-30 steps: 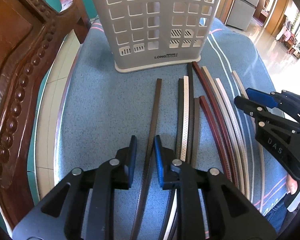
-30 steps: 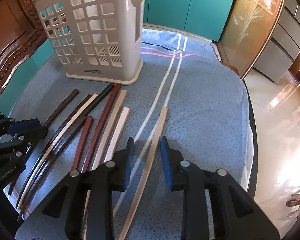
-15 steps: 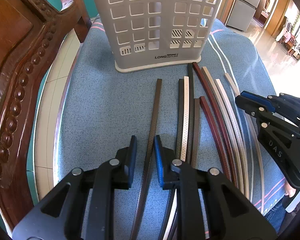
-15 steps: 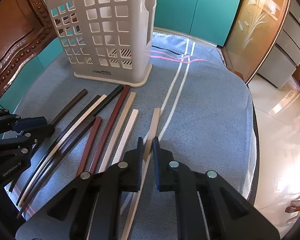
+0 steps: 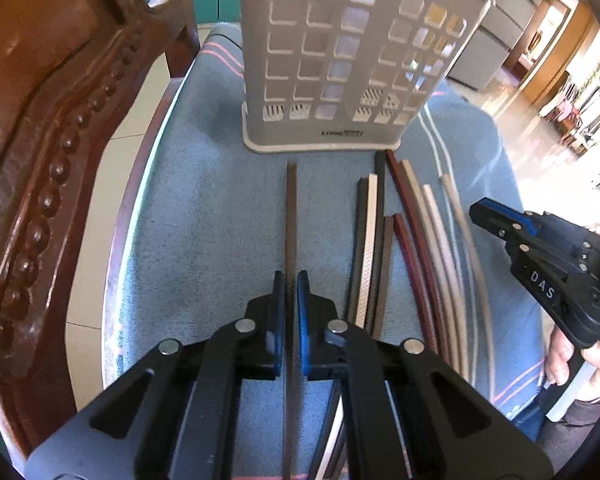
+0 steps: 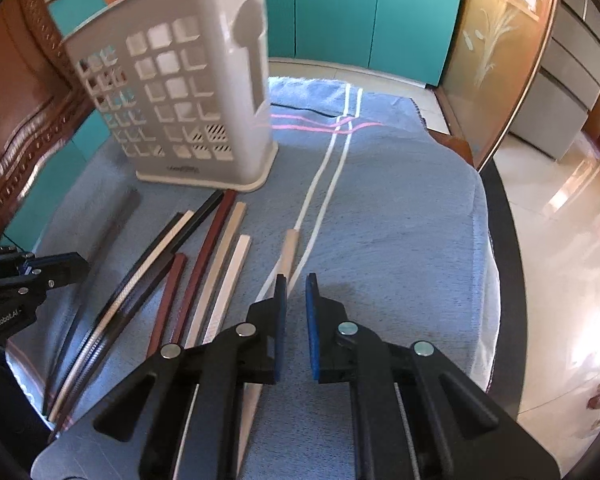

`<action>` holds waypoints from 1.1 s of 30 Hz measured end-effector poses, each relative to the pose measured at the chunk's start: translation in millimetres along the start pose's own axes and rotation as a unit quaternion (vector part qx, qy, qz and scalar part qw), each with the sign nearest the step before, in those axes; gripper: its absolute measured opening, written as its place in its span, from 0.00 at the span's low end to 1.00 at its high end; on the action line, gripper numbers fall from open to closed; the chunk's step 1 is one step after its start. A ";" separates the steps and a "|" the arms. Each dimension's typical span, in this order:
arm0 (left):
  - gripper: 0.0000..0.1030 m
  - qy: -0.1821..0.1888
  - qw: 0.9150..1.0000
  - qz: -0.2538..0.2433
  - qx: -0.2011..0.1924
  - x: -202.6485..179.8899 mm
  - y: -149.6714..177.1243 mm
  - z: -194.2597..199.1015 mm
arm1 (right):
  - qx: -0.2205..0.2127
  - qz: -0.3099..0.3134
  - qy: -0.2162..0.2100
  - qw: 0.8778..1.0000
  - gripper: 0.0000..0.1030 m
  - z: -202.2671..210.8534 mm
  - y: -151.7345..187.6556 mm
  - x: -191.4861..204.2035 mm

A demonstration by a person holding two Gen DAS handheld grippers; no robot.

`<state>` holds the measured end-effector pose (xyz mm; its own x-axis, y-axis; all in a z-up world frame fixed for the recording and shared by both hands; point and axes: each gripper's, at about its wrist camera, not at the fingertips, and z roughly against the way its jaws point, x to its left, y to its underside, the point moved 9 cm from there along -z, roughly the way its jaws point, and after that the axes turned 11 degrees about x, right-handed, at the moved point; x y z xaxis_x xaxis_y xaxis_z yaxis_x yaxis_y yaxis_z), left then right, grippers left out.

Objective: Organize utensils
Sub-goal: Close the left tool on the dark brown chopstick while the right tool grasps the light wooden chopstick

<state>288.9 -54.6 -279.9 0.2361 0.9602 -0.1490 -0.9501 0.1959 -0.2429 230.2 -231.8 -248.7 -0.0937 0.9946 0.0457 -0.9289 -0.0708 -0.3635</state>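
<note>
A pale slotted utensil holder [image 5: 340, 80] [image 6: 188, 112] stands upright at the far end of a blue towel [image 5: 204, 220]. My left gripper [image 5: 291, 280] is closing, its pads pressed on a dark brown chopstick [image 5: 291, 208] that points at the holder. In the right wrist view the left gripper [image 6: 85, 267] enters from the left edge. My right gripper [image 6: 296, 280] [image 5: 474, 212] is shut on a pale beige chopstick [image 6: 290, 248], which slips behind its left finger. Several more chopsticks [image 5: 370, 220] [image 6: 208, 256] lie side by side between the grippers.
A carved wooden chair [image 5: 40, 120] stands close on the left of the table. A person's hand [image 5: 560, 360] holds the right gripper. The table's dark rim [image 6: 504, 260] curves along the right, with tiled floor beyond. Teal cabinets [image 6: 360, 12] stand behind.
The left jaws closed onto the dark brown chopstick and carried it left, away from the row. The right jaws closed on the beige chopstick about half a second ago and have stayed put.
</note>
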 end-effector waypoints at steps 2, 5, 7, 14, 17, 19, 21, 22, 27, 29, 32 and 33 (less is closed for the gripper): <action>0.07 0.004 1.000 0.000 -0.004 2.0 -1.9 3.3 | -0.001 -0.003 -0.004 1.000 0.11 1.4 -0.8 -1.2; 0.07 0.001 1.000 0.005 -0.002 6.8 -5.1 1.9 | 0.006 -0.010 -0.015 1.000 0.11 -0.7 -0.1 -1.1; 0.07 -0.005 1.000 0.009 0.001 8.0 -6.3 -2.0 | 0.012 -0.014 -0.026 0.999 0.12 -2.8 0.6 1.2; 0.12 -0.026 1.000 0.010 -0.012 5.5 -17.2 -3.8 | 0.019 -0.022 -0.046 0.999 0.18 -6.1 -7.9 6.4; 0.12 -0.033 0.999 0.012 -0.014 6.4 -23.6 -7.9 | 0.034 -0.015 -0.029 0.999 0.18 -16.1 -4.4 11.2; 0.14 -0.039 0.999 0.015 -0.012 8.0 -27.4 -12.5 | 0.030 -0.005 -0.014 0.999 0.18 -18.9 -5.2 13.6; 0.15 -0.046 0.999 0.018 -0.013 8.7 -31.5 -16.4 | 0.029 0.002 -0.002 1.000 0.18 -20.3 -5.4 15.1; 0.16 -0.050 0.998 0.018 -0.016 8.7 -33.5 -16.5 | 0.029 0.003 0.001 1.000 0.18 -20.5 -5.4 15.5; 0.17 -0.073 0.997 0.012 -0.018 6.1 -38.8 -17.3 | 0.021 0.018 0.023 0.999 0.18 -22.0 -6.4 17.6; 0.18 -0.076 0.997 0.013 -0.017 2.4 -41.2 -17.8 | 0.020 0.019 0.026 0.999 0.19 -23.1 -1.8 20.4; 0.23 -0.085 0.996 0.008 -0.017 -1.2 -41.7 -18.1 | 0.024 0.013 0.021 0.999 0.24 -23.5 0.0 22.1; 0.26 -0.091 0.996 0.007 -0.018 -3.2 -42.0 -18.4 | 0.025 0.012 0.020 0.999 0.29 -22.9 0.5 21.9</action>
<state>331.8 -69.6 -286.8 0.1789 0.9836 0.0230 -0.9445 0.1783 -0.2760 235.9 -208.2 -269.2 -0.1036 0.9946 0.0001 -0.9434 -0.0983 -0.3168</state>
